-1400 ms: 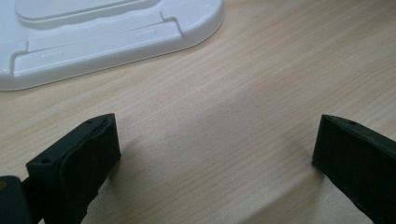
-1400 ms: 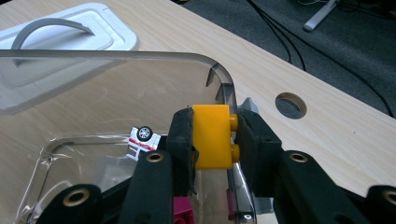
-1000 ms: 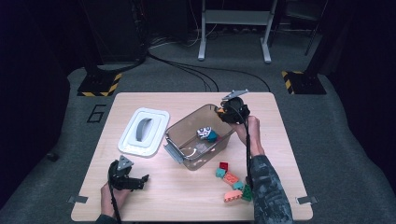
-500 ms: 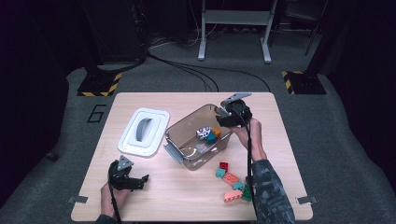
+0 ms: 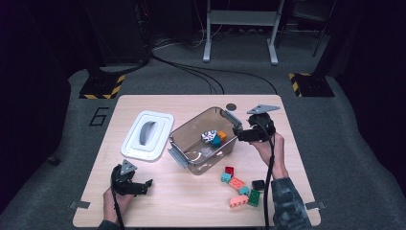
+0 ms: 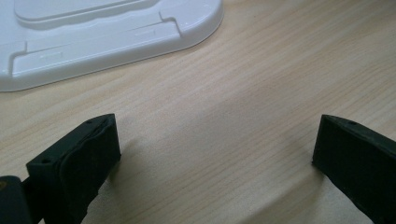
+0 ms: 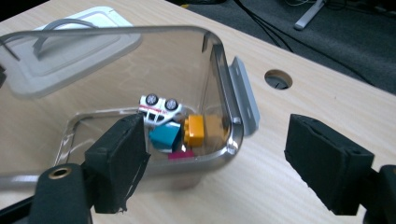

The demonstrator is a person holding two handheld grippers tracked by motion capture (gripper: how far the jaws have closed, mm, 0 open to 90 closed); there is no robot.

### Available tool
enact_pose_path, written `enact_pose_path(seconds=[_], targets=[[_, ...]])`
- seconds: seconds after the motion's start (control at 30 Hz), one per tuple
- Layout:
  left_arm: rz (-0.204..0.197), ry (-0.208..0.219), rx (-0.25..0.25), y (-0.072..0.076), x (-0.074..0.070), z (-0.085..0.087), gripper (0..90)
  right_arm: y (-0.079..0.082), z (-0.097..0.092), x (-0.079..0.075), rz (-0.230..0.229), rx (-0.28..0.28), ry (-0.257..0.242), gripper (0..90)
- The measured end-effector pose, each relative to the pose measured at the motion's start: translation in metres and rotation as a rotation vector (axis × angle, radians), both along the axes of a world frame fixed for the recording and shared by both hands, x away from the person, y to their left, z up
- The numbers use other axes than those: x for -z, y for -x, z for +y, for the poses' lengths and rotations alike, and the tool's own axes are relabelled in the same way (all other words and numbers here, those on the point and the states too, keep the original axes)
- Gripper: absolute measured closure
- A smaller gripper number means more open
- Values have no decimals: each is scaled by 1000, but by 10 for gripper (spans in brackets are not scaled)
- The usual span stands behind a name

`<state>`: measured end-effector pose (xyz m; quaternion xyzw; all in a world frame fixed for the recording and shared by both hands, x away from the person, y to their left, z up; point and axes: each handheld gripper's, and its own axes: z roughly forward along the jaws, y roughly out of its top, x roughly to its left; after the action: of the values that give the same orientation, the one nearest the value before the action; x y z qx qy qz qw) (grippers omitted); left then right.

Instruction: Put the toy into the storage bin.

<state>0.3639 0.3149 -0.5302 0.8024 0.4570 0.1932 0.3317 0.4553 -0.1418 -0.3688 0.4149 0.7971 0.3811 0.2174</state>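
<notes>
Progress approx halfway: clear smoky plastic bin (image 5: 203, 143) on the table holds 4 toys incl orange brick (image 7: 195, 129), right gripper (image 7: 224, 163) w/ jaws just opened wide & empty beside its rim, ~6 loose bricks (image 5: 242, 184) left, left gripper (image 6: 215, 154) open, idle.

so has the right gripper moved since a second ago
Yes. The right gripper, jaws just opened and empty, has pulled back from over the clear bin toward the person, now at its right end.
</notes>
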Motion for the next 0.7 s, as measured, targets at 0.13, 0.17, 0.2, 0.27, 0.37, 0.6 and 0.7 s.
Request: enact_pose_path(seconds=[0.13, 0.17, 0.2, 0.27, 0.37, 0.6, 0.7], targets=[[2, 0, 0, 0, 0, 0, 6, 15, -17, 10, 20, 25, -12, 162], [3, 0, 0, 0, 0, 0, 5, 17, -20, 13, 26, 29, -12, 159], [3, 0, 0, 0, 0, 0, 6, 17, -20, 13, 26, 29, -12, 159], [3, 0, 0, 0, 0, 0, 5, 25, -29, 21, 42, 45, -20, 152], [1, -1, 1, 0, 0, 0, 5, 32, -36, 30, 55, 56, -27, 149], [3, 0, 1, 0, 0, 0, 5, 44, -43, 50, 98, 63, -37, 141], [3, 0, 1, 0, 0, 0, 5, 49, -45, 60, 113, 58, -27, 140]])
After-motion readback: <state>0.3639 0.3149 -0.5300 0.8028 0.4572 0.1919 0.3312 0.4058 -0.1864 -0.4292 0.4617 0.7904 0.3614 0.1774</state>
